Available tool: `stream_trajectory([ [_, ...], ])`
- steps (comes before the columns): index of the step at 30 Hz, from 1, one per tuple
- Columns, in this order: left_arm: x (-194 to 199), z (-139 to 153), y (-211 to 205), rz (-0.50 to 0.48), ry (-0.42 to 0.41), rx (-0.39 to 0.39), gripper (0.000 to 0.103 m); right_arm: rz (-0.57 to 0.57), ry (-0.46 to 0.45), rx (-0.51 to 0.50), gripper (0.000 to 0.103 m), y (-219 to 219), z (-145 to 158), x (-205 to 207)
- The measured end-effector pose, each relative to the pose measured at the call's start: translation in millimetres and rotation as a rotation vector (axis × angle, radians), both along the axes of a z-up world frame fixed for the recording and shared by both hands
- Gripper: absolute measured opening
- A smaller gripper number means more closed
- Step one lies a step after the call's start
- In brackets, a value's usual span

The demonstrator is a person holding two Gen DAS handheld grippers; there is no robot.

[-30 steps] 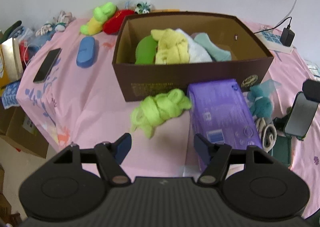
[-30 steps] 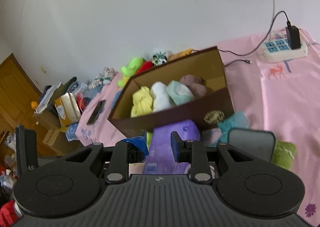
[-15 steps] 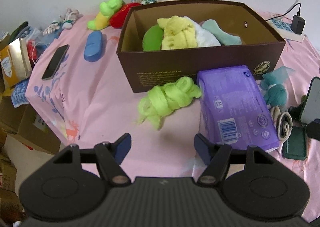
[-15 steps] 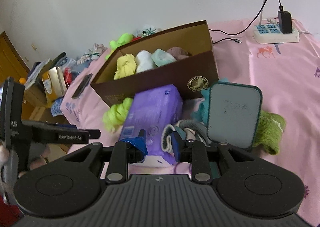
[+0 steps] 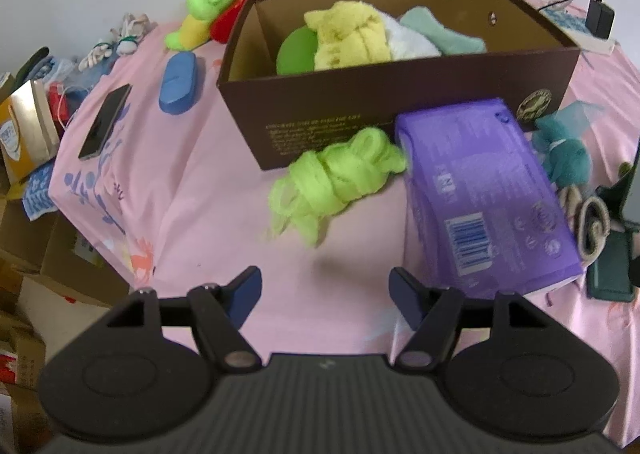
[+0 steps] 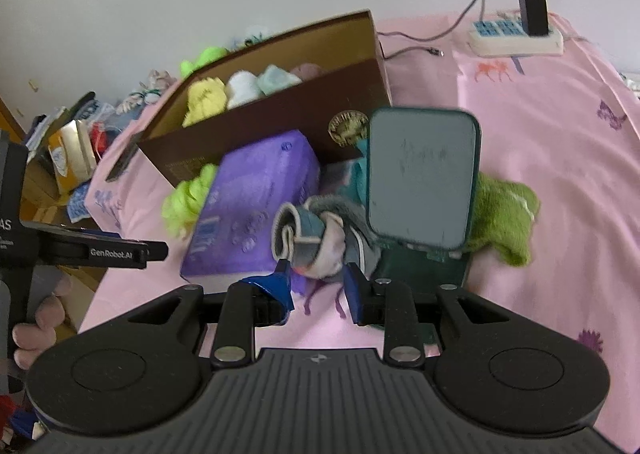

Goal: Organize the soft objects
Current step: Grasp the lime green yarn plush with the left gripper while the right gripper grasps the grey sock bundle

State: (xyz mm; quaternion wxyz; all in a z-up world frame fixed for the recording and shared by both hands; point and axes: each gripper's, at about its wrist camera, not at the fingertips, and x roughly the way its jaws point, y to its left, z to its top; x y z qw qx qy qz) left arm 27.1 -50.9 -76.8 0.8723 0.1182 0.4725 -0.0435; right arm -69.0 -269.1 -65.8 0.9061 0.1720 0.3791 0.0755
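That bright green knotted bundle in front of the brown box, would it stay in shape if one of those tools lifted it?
Probably only partly. The neon green knotted bundle looks like soft cloth tied loosely, so its trailing ends would likely droop. It seems light and squashy, so it should compress between the left tool's open fingers rather than slip. It is unlikely to roll.

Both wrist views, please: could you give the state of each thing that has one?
Box: open, partly filled.
Left tool: open, empty.
Right tool: open, at the rolled sock.
Propped phone: screen dark.
Charger: plugged into strip.
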Motion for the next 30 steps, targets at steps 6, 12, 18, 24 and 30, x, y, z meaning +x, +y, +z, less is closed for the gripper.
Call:
stream_trajectory([
  [6, 3.9, -10.5, 3.9, 0.006, 0.027, 0.024, 0.072, -0.014, 0.03, -0.008, 0.012, 5.4, -6.9, 3.5],
  [12, 10.3, -11.4, 5.7, -0.011, 0.004, 0.056, 0.072, -0.032, 0.054, 0.01, 0.012, 6.9, -9.9, 10.8],
  [18, 27.8, -14.0, 7.5, -0.033, -0.003, 0.076, 0.072, -0.026, 0.058, 0.002, 0.012, 8.9, -10.0, 12.1],
  [24, 42.7, -19.8, 3.4, -0.069, 0.002, 0.087, 0.072, -0.038, 0.059, 0.003, 0.013, 6.3, -9.3, 14.1],
  [30, 57.1, -22.0, -0.6, -0.2, -0.058, 0.083, 0.073, -0.055, 0.063, 0.008, 0.013, 2.1, -9.6, 16.6],
])
